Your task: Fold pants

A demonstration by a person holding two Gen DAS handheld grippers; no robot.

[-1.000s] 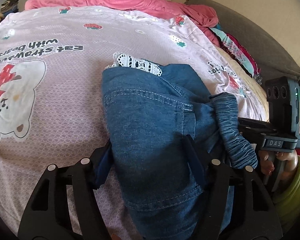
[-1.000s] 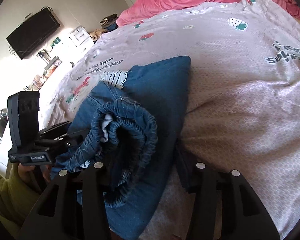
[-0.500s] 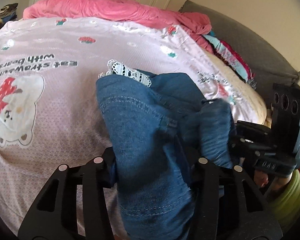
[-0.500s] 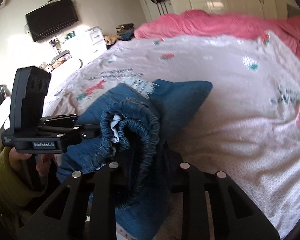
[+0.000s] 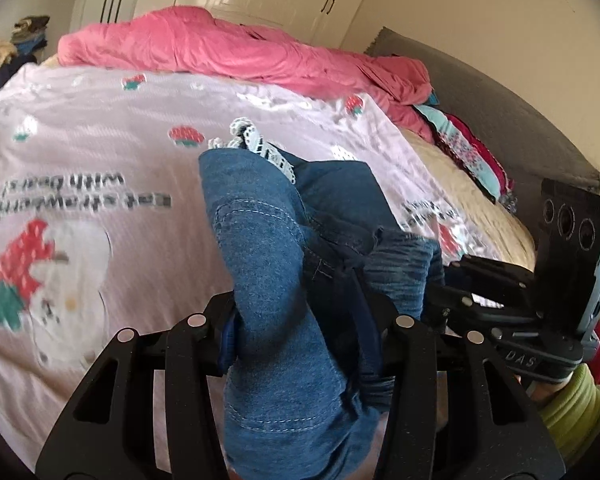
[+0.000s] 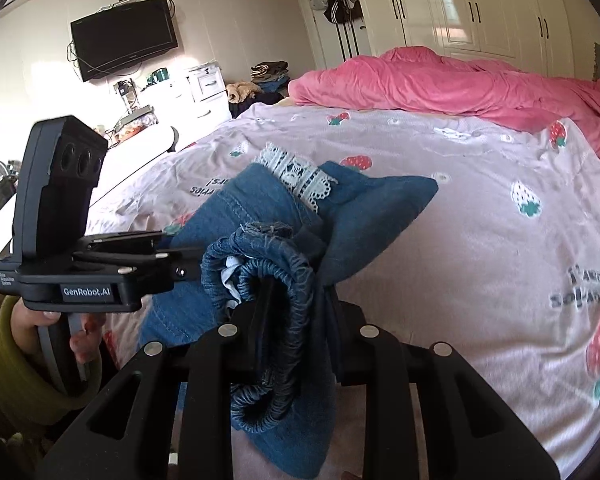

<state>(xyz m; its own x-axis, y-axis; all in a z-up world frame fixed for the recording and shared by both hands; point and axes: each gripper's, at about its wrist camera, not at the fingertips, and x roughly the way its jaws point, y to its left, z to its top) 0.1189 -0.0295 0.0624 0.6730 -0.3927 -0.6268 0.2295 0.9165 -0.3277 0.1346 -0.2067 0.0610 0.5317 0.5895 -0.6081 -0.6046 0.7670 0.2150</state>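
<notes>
Blue denim pants (image 5: 268, 240) with a white lace trim (image 5: 260, 148) hang bunched above the pink strawberry bedspread (image 5: 100, 140). My left gripper (image 5: 296, 312) is shut on a thick fold of the denim near one end. In the right wrist view my right gripper (image 6: 296, 304) is shut on the gathered elastic waistband (image 6: 284, 276) of the pants (image 6: 260, 200). The two grippers hold the bundle side by side: the left gripper (image 6: 188, 260) reaches in from the left there, and the right gripper (image 5: 448, 292) from the right in the left wrist view. The far lace-trimmed end still rests on the bed.
A crumpled pink duvet (image 6: 440, 80) lies across the far side of the bed. Colourful clothes (image 5: 468, 148) are piled against the grey headboard (image 5: 480, 100). White wardrobes (image 6: 480, 8) line the back wall, and a wall TV (image 6: 124, 44) hangs above a cluttered white dresser (image 6: 204, 88).
Both grippers closed on the denim and rose, lifting the near end of the pants off the bedspread. The right gripper rolled upright as it rose.
</notes>
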